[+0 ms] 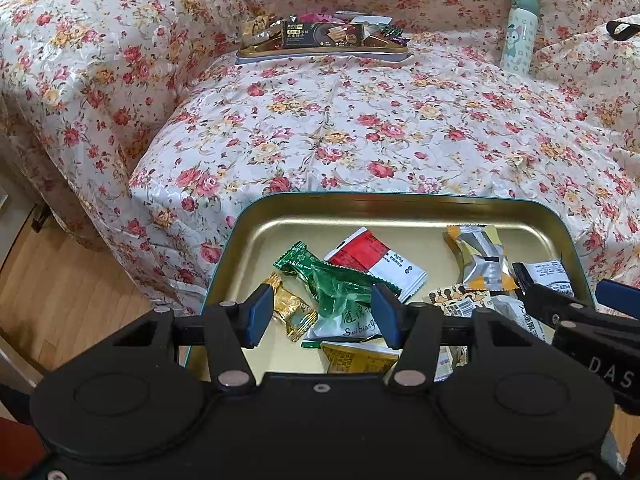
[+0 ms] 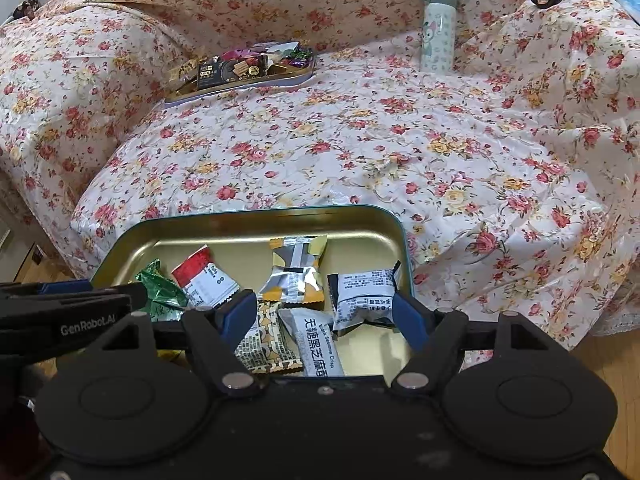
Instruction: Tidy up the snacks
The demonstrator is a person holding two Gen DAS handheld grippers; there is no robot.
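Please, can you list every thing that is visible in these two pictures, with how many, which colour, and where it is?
near tin: 1, gold inside, teal rim, front edge of the sofa
snack packets: several, mixed colours, in the near tin; among them green packet, red-white packet, grey-yellow packet, white printed packet
far tin: 1, gold, back of the seat, heaped with snacks
dark box: 1, black, on the far tin
bottle: 1, pale green, against the backrest
sofa cover: 1, white with red and yellow flowers
wood floor: light brown, lower left
left gripper: black, blue fingers, over the near tin
right gripper: black, blue fingers, over the near tin
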